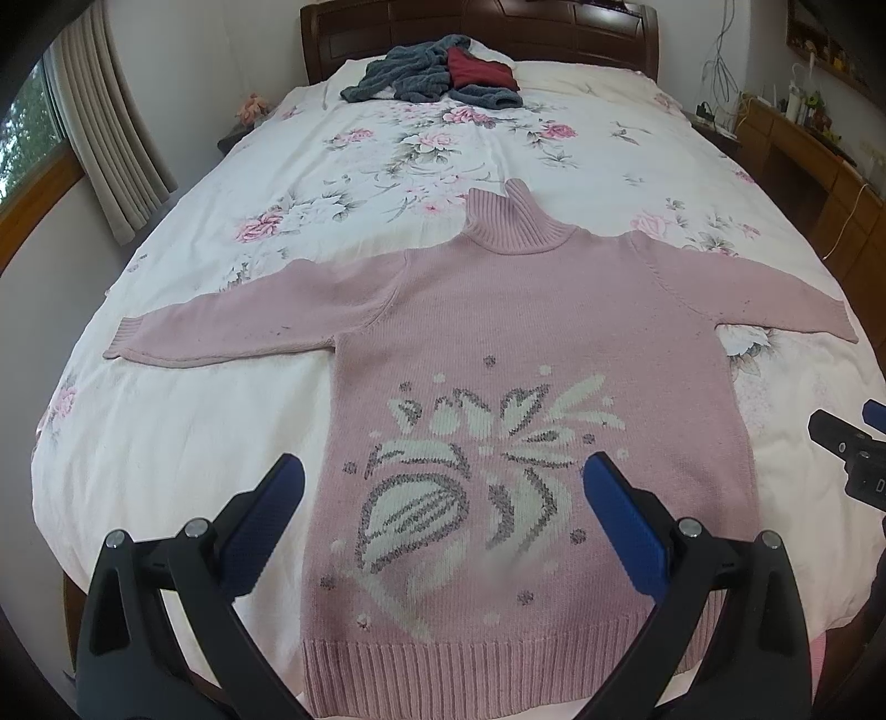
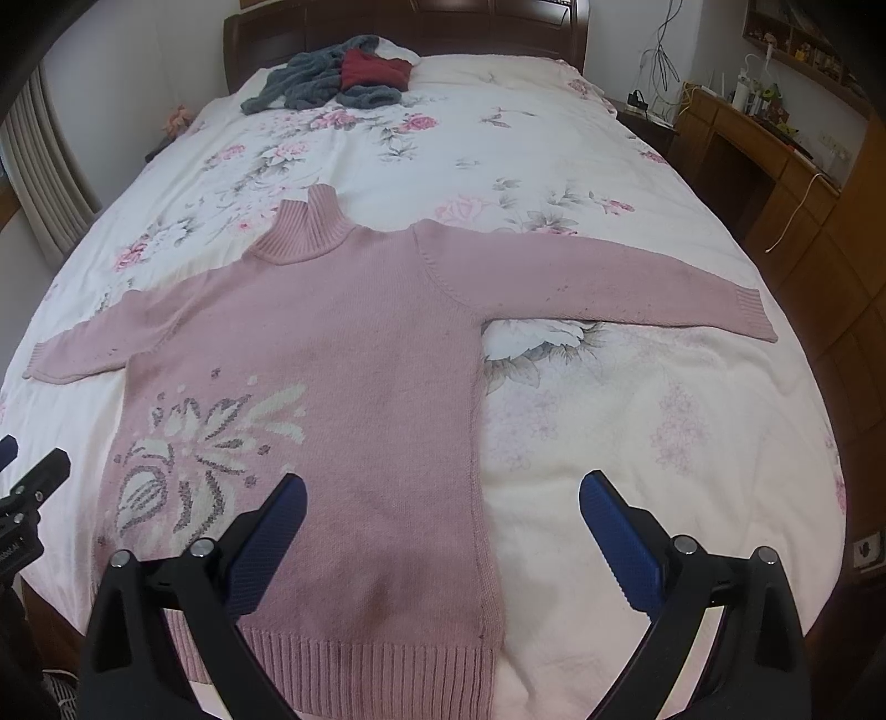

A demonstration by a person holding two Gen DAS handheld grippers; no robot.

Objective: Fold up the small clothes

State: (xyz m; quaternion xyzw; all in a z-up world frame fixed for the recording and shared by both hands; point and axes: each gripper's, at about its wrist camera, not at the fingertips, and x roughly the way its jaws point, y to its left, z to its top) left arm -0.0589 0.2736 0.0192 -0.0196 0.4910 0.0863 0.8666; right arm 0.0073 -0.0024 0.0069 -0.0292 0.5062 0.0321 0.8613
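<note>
I am looking down a wide bed (image 1: pixel 183 443) covered by a white quilt printed with pink flowers, which serves as the flat, soft surface for folding. Spread face up across the near half of it lies a pink turtleneck sweater (image 1: pixel 526 332), its ribbed hem toward me at the bed's near edge, its collar pointing toward the dark wooden headboard (image 1: pixel 476 27), and both sleeves stretched straight out to the sides; I judge it has been laid out this flat so the folds can start cleanly. A white and grey knitted flower pattern sits on the lower front, on my left side of the sweater. Far off by the headboard, well apart from the sweater, sits a heap of grey and dark red clothes (image 1: pixel 437 72), likely waiting their turn or set aside. My left claw (image 1: pixel 443 493) hangs above the patterned lower body with its blue-padded jaws spread wide and nothing between them. My right claw (image 2: pixel 443 509) hangs over the sweater's right side seam near the hem, jaws equally wide and empty, one finger above the knit and the other above bare quilt. Neither claw touches the fabric, as far as I can tell. I judge folding has not begun, and a sleeve or hem corner would be the first thing to pinch.
</note>
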